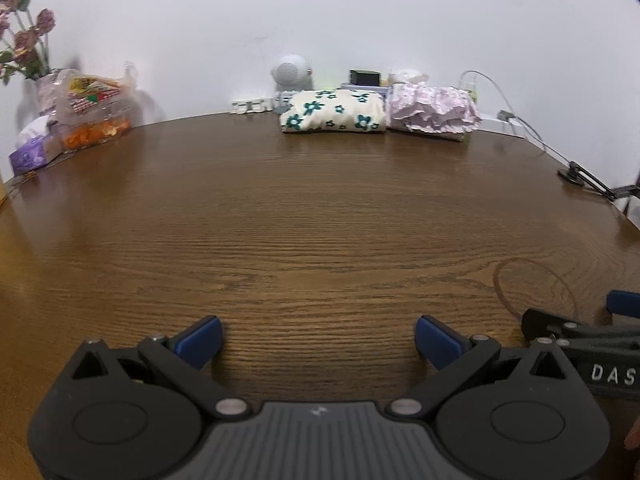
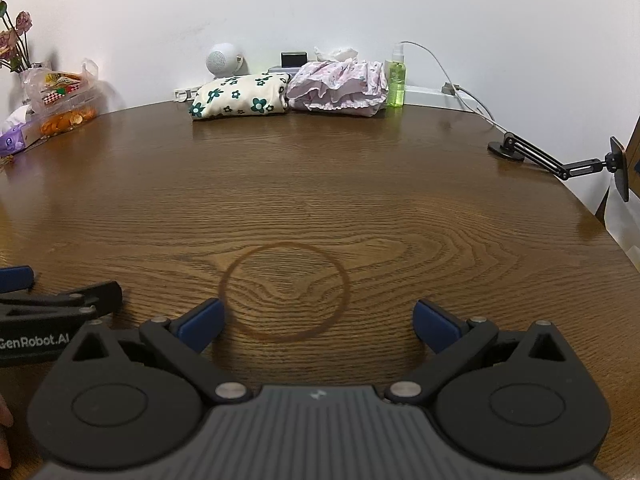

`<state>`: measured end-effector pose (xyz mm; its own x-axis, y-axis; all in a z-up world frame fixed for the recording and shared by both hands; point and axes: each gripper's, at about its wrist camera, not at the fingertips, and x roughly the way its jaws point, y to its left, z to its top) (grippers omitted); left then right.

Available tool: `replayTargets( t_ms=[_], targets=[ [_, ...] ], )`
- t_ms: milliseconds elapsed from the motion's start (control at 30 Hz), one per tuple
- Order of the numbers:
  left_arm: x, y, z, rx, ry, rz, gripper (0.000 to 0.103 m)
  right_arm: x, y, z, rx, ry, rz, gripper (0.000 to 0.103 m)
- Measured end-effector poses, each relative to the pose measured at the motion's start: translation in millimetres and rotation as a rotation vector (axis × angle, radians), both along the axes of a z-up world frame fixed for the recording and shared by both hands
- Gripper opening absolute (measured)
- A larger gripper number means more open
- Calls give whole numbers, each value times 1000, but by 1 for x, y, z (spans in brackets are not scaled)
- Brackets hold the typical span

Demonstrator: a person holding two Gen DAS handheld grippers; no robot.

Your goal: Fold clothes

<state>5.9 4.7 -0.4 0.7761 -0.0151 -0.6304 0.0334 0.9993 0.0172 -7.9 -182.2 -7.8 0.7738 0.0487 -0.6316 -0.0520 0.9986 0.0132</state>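
Clothes lie folded at the far edge of our wide wooden tabletop (image 2: 320, 184), the floral garment (image 2: 240, 98) touching the pink ruffled one (image 2: 340, 84), so we keep our left claw (image 1: 318, 338) and right claw (image 2: 318, 322) spread wide, empty, resting low near us.

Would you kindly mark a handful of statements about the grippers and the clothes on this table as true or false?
1. Both the left gripper and the right gripper are open and hold nothing. True.
2. The floral garment lies unfolded in the middle of the table. False: it sits folded at the far edge, near the wall.
3. The pink ruffled garment lies beside the floral one. True.
4. The green spray bottle lies on its side. False: it stands upright beside the pink garment.
5. A ring-shaped stain marks the wood in front of the right gripper. True.
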Motion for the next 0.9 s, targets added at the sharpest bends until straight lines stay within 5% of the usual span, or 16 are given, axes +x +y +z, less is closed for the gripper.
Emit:
replayTargets(
  t_ms=[900],
  targets=[
    [-4,-4,-2,0,-8,-41,103,0,-4,0,-1,-1,-23,102]
  ],
)
